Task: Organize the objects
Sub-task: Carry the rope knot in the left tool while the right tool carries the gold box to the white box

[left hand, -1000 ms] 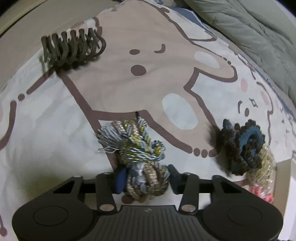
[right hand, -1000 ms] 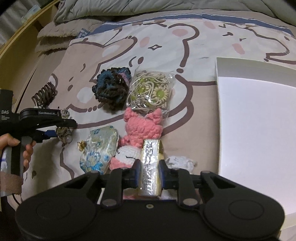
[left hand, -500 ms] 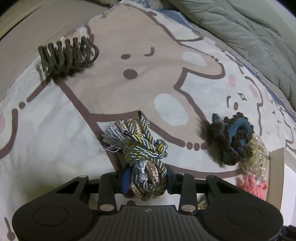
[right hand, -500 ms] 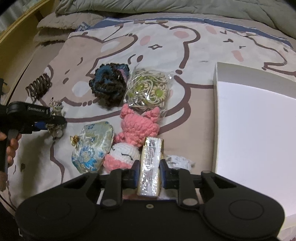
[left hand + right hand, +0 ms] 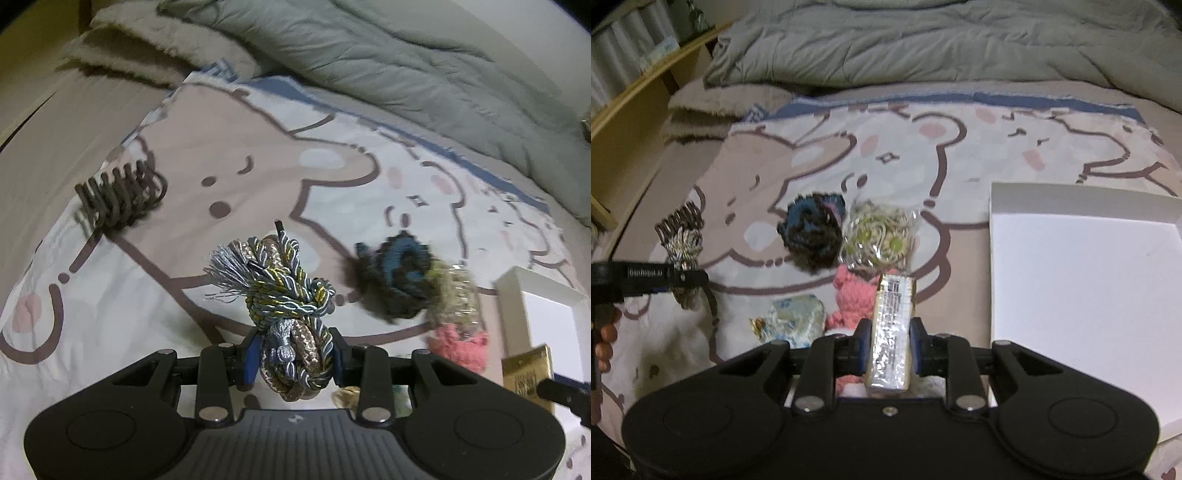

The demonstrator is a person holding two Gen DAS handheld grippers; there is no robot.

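While the left wrist camera looks across a bed, a cartoon-print blanket (image 5: 155, 280) fills most of the view, with a grey-green quilt (image 5: 369, 62) bunched at 12 o'clock. The left tongs (image 5: 293, 356) are closed on a knotted bundle of blue, gold and beige cord (image 5: 286, 306), held clear of the blanket with its frayed tassel end pointing to 10 o'clock. A brown claw hair clip (image 5: 118, 195) lies at 10 o'clock, well apart. At 3 o'clock sit a dark blue-and-brown crochet piece (image 5: 395, 280), a clear bag of beads (image 5: 452, 295) just beside it, and a pink crochet toy (image 5: 460, 345) below; all three are blurred. A white tray (image 5: 543, 310) shows at the right edge, with a gold packet (image 5: 526, 373) in front of it.

From the right wrist camera, the room shows more: a wooden shelf edge (image 5: 639, 96) at 10 o'clock and the whole tray floor, bare and white, at 3 o'clock. The right tongs (image 5: 888, 347) are clamped on the gold packet, which stands upright between them, off the blanket. Only here appears a floral fabric pouch (image 5: 796, 323), near the pink toy. At 9 o'clock the left tongs reach in level, gripped by a hand (image 5: 604, 336), the cord bundle hanging between their tips.
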